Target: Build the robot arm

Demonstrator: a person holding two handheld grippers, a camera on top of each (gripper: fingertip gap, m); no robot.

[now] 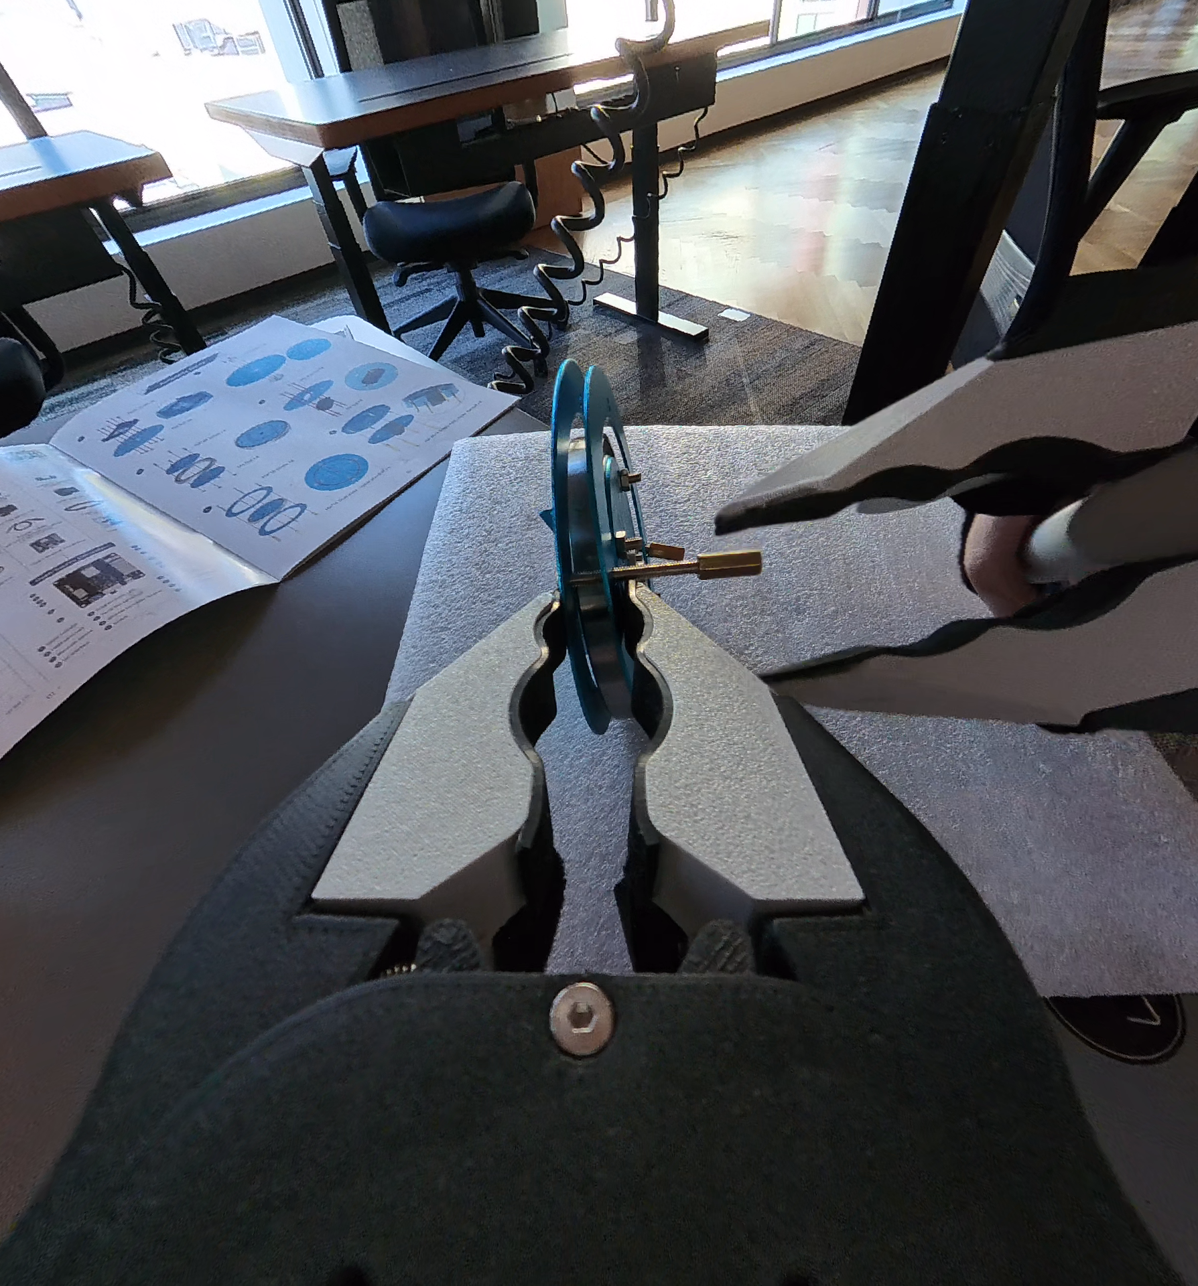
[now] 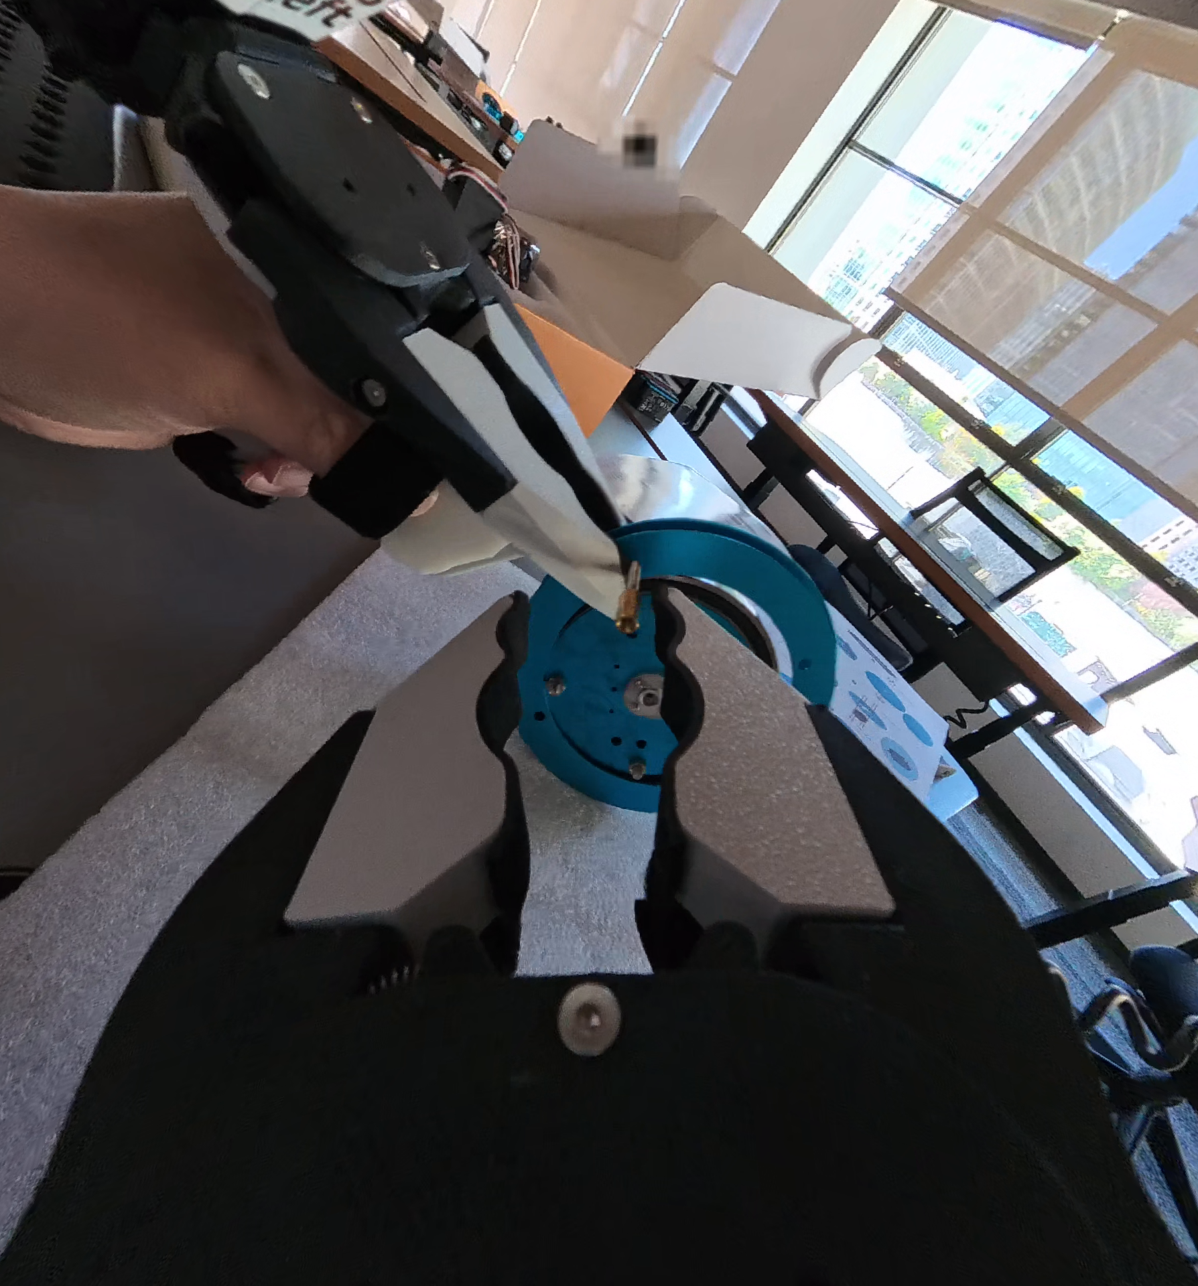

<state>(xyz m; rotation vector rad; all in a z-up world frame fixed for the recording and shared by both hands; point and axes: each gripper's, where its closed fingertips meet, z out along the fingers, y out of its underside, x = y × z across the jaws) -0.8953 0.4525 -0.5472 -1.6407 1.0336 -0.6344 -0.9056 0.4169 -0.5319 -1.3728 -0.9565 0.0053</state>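
Observation:
A blue disc assembly (image 1: 593, 515), two blue plates with a metal ring between them, stands on edge over a white foam sheet (image 1: 861, 800). My left gripper (image 1: 596, 612) is shut on its lower rim and holds it upright. A brass standoff (image 1: 728, 564) sticks out sideways from the disc on a thin screw. My right gripper (image 1: 742, 598) is open, one finger above and one below the standoff's end, not touching it. In the right wrist view the standoff (image 2: 627, 612) lies between my right gripper's (image 2: 589, 605) open fingertips, in front of the disc (image 2: 582, 703). The left gripper (image 2: 613, 550) grips the disc's edge from the upper left.
An open instruction booklet (image 1: 234, 452) lies on the dark table (image 1: 199, 696) left of the foam. An open cardboard box (image 2: 652, 243) stands behind the left gripper. A black stool (image 1: 450, 223), desks and a coiled cable (image 1: 582, 188) are beyond the table's far edge. My two grippers' fingertips are within a few centimetres of each other.

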